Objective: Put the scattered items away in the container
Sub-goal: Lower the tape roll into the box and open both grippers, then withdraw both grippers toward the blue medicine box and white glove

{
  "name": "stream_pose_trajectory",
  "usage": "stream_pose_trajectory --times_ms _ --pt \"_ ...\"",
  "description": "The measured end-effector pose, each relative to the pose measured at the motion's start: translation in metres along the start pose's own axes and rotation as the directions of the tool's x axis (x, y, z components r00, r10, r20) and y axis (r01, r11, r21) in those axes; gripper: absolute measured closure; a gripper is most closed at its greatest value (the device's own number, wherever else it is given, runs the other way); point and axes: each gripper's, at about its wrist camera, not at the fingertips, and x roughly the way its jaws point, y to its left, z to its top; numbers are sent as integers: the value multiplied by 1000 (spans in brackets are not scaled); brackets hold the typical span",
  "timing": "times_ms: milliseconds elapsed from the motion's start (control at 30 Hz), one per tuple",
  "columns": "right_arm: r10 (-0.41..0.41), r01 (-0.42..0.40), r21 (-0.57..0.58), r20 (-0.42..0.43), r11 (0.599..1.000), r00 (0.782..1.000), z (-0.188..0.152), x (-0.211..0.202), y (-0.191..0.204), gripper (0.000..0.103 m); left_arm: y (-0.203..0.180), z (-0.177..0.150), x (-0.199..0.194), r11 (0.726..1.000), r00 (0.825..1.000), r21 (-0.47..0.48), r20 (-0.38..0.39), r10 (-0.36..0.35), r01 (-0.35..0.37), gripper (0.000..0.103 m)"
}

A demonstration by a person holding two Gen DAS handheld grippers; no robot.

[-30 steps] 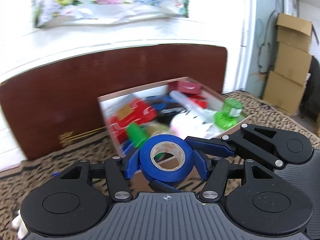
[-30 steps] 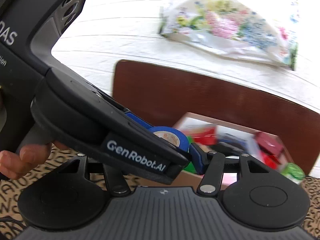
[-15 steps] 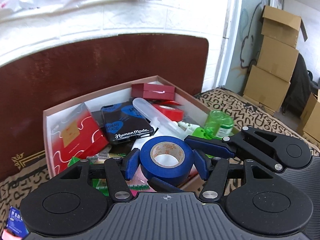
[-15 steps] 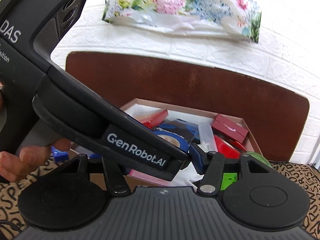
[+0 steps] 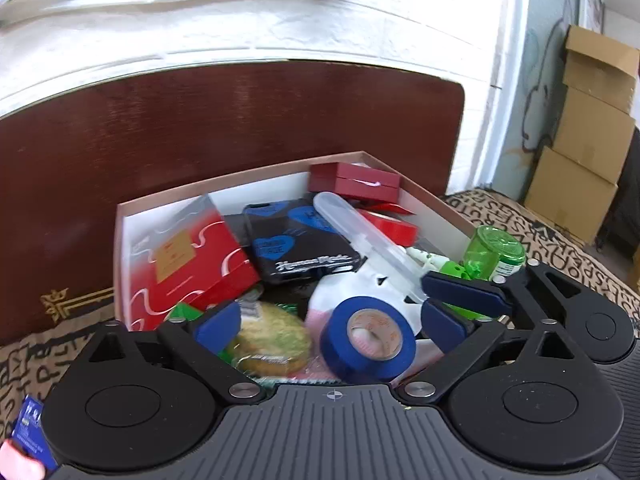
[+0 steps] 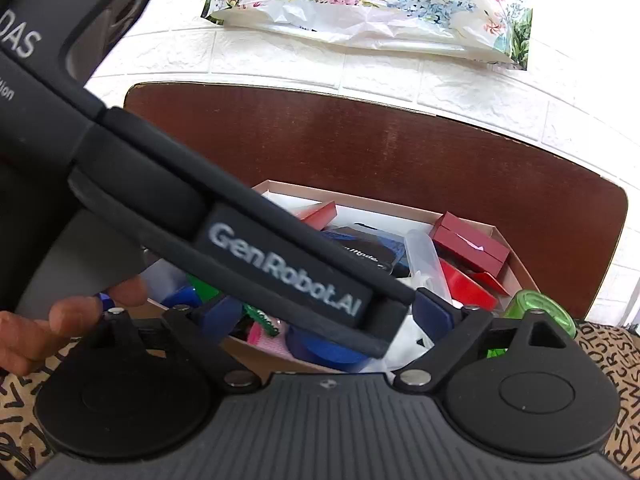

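Against the dark brown headboard [image 5: 240, 128], my pink cardboard box [image 5: 120, 248] sits mid-frame. Both tools, left [image 5: 328, 320] and right [image 6: 326, 314], have just sprung open, releasing the blue tape roll [image 5: 368, 338] lower centre. It looks light and stiff; I'd pinch its rim.

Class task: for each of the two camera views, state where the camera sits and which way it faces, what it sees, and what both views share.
Left wrist: on the left tool, facing forward and down into the box; open jaws around the blue tape roll, untouched; a fingertip low left.
Right wrist: on the right tool, facing the box; the left tool's body crosses it, fingers at left.
Shared: box, tape roll, green bottle.
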Motion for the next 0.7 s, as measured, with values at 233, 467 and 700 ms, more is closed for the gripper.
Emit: stream_pose_trajectory --times_ms 233,467,700 --pt "-19 19 12 15 1000 1000 -2 -11 4 0 10 -11 -19 995 999 -95 20 43 -41 0" --pt "-27 27 8 11 1000 1000 -2 -22 7 0 4 -19 -35 993 997 -94 27 76 -73 0" --pt "-32 32 6 5 999 999 0 -34 10 0 2 -25 -46 988 994 -115 18 104 -101 0"
